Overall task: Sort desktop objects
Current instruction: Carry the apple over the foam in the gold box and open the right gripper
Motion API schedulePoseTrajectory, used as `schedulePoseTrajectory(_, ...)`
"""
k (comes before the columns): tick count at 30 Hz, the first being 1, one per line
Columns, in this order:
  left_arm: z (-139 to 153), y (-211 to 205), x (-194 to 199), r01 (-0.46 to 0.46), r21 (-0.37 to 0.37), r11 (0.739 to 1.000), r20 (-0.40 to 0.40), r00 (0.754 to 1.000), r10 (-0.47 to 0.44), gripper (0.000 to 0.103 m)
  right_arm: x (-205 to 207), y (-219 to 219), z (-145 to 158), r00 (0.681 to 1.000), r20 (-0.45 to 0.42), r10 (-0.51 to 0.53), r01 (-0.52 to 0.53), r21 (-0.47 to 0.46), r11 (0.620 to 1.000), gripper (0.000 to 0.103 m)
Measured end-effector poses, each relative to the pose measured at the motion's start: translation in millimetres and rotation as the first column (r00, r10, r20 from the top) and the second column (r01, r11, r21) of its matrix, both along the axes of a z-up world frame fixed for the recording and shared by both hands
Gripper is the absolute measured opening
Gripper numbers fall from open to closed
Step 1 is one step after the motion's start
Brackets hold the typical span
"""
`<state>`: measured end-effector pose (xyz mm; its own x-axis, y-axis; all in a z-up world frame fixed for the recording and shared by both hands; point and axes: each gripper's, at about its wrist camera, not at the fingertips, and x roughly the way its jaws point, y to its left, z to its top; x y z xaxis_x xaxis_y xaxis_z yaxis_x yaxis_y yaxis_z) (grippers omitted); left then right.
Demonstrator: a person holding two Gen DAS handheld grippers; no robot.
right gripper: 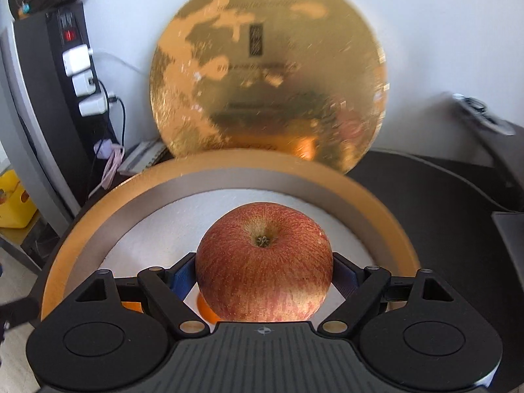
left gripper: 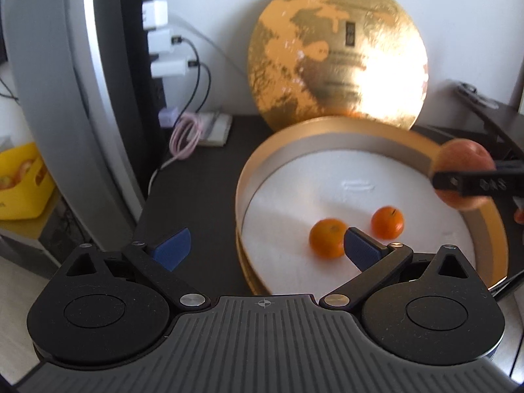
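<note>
A round gold box (left gripper: pixel 258 167) with a white floor lies open on the dark desk, and two tangerines (left gripper: pixel 327 237) (left gripper: pixel 387 222) rest inside it. My left gripper (left gripper: pixel 267 249) hangs open over the box's near left rim, empty, its right pad beside the nearer tangerine. My right gripper (right gripper: pixel 264 273) is shut on a red apple (right gripper: pixel 264 263) above the box (right gripper: pixel 82 229). In the left wrist view the apple (left gripper: pixel 466 160) hovers over the box's right rim, clamped by a black finger. An orange patch (right gripper: pixel 206 311) shows beneath the apple.
The box's gold lid (left gripper: pixel 337 55) leans upright on the wall behind it. A monitor (left gripper: pixel 65 98), a power strip with white chargers (left gripper: pixel 160 42) and a coiled pink cable (left gripper: pixel 185 137) stand left. A yellow crate (left gripper: pixel 23 180) sits lower left. Dark objects (left gripper: pixel 484 108) lie at right.
</note>
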<state>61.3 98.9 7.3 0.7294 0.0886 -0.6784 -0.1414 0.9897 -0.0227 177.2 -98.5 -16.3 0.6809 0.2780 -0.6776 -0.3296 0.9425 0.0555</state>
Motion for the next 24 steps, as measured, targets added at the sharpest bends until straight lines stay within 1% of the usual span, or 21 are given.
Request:
schedulePoseTrajectory(2,-6,8,0,-0.004,0.002,1.000,-0.022,1.000,0.004,0.102,14,17,-7,1.000,-0.026,0.012,-0.013,-0.018,1.000,0.084)
schedulePoseTrajectory(6,-14,11,4,0.015,-0.003,1.000,-0.034,0.999,-0.015,0.102,39,44,-21,0.997,-0.072,0.031,-0.034,-0.037,0.999,0.084)
schedulePoseTrajectory(10,-22,11,10,0.033,-0.016,0.999,-0.051,0.998,-0.034,0.102,54,63,-30,0.993,-0.107,0.048,-0.052,-0.033,0.998,0.084)
schedulePoseTrajectory(17,-29,8,17,0.049,-0.032,0.998,-0.076,0.996,-0.051,0.102,68,84,-43,0.991,-0.125,0.057,-0.063,-0.048,0.997,0.084)
schedulePoseTrajectory(24,-30,4,17,0.056,-0.033,0.998,-0.083,0.995,-0.059,0.102,64,89,-47,0.985,-0.151,0.082,-0.097,-0.090,0.991,0.085)
